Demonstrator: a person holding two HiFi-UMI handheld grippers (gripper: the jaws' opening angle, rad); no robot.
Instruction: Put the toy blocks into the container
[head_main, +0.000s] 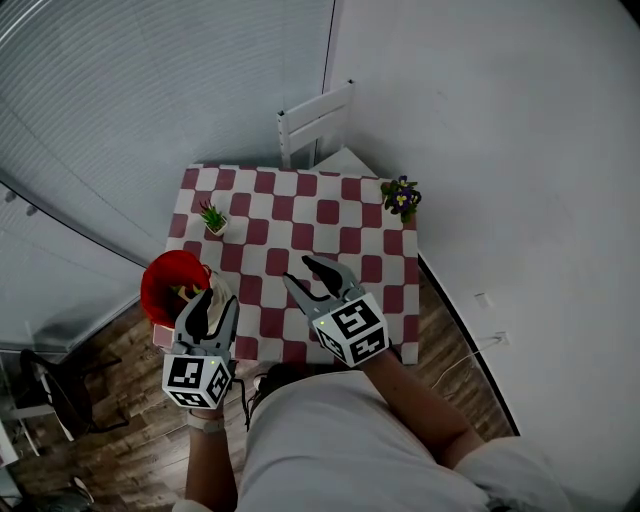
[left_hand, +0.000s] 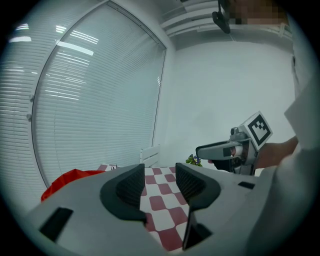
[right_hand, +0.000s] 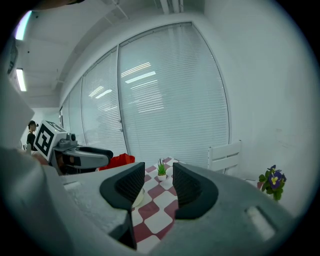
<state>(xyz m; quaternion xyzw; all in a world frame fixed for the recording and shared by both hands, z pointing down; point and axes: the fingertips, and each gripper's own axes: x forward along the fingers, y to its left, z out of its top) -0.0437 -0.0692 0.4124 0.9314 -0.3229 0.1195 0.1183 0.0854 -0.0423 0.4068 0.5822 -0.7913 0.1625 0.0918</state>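
Red-and-white checked cloth covers the single worktop (head_main: 300, 210). One white chair (head_main: 315, 120) stands at its far side. Two small potted plants sit on the cloth, well apart: a green spiky one (head_main: 212, 217) near the left edge and a purple-flowered one (head_main: 401, 196) at the far right corner.

One red container (head_main: 172, 280) sits at the worktop's near left corner, its mouth facing up. What lies inside it is too small to tell, and no toy block can be made out on the cloth.

The person holds two hand-held grippers over the near edge, each carrying one marker cube. The left hand-held gripper (head_main: 215, 305) hangs just beside the container. Its own view shows its jaws apart with only checked cloth visible through the gap. The right hand-held gripper (head_main: 305, 275) is over the middle of the near edge, jaws likewise apart and holding nothing. The two grippers are near each other but do not touch.
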